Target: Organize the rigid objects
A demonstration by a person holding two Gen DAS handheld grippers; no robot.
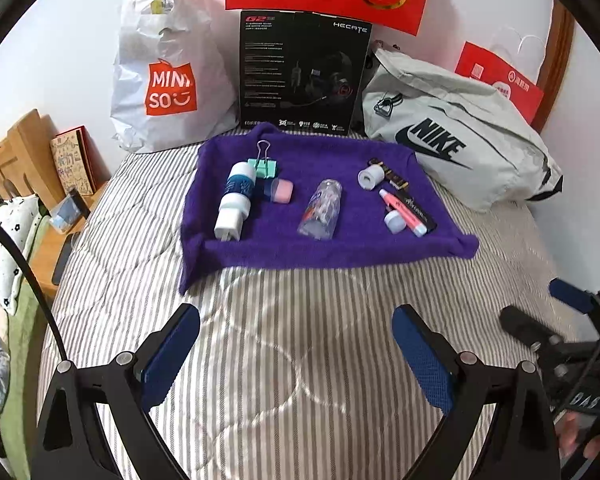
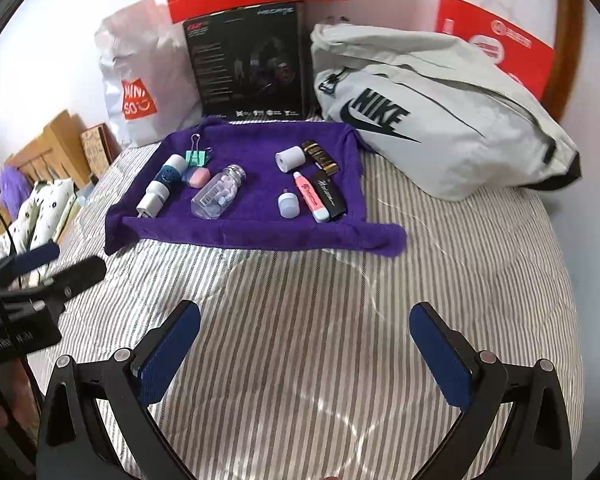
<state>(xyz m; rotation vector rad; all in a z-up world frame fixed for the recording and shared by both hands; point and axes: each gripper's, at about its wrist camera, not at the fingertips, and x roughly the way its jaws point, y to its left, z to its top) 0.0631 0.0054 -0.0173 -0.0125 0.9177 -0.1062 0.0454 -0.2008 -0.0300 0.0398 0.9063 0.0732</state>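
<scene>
Both hand-held grippers, left [image 1: 296,344] and right [image 2: 305,342], hover released over the bed [image 1: 300,360]. Bottle [image 1: 320,210] and marker [image 1: 403,212] lie apart on the purple towel [image 1: 300,248].

Bare striped quilt [image 1: 300,360] before cluttered purple towel [image 1: 320,248]

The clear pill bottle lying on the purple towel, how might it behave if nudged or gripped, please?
The clear pill bottle lies on its side, so it would probably roll if nudged. Its smooth wall may slip between pads. The loose pills inside could shift, though the purple towel likely damps rolling.
</scene>
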